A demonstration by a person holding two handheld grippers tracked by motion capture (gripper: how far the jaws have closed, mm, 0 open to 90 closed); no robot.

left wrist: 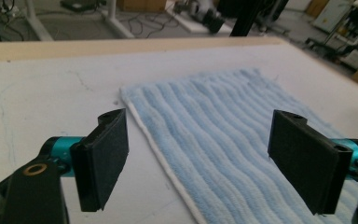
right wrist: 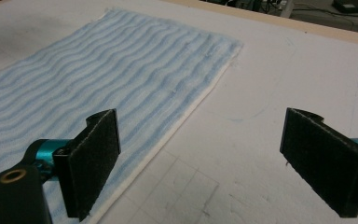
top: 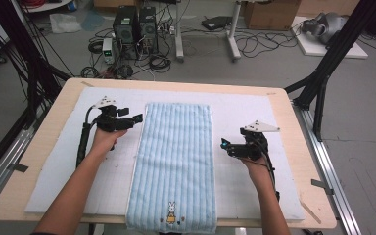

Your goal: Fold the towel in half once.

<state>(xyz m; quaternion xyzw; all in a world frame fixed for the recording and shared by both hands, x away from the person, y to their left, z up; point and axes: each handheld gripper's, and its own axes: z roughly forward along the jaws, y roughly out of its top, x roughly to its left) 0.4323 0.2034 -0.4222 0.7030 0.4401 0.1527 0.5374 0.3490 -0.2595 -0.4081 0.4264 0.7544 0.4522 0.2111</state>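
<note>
1. The left gripper (top: 138,118) is standing with its jaws spread wide and nothing pinched between them. In the left gripper view the two black pads (left wrist: 103,156) are hovering over the left long edge of the towel (left wrist: 223,135), one pad above the white mat (left wrist: 37,107) and the other above the cloth.
2. The right gripper (top: 224,143) is also standing released, the jaws wide apart and grasping nothing. In the right gripper view one pad (right wrist: 91,161) is sitting over the right edge of the towel and the other over the bare mat.
3. The light blue striped towel is lying flat and spread out in the middle of the mat, its long sides running away from the person. Its near end is carrying a small rabbit picture (top: 171,211) and is hanging a little over the table (top: 293,105) front.
4. In the high view the left gripper is pointing at the towel near its far left corner; the right gripper is facing the right edge about halfway along, a little apart from it.
5. The person's forearms are coming in from the near side, one on each side of the towel.
6. Behind the table, computer towers (top: 136,24) and cables are lying on the floor.
</note>
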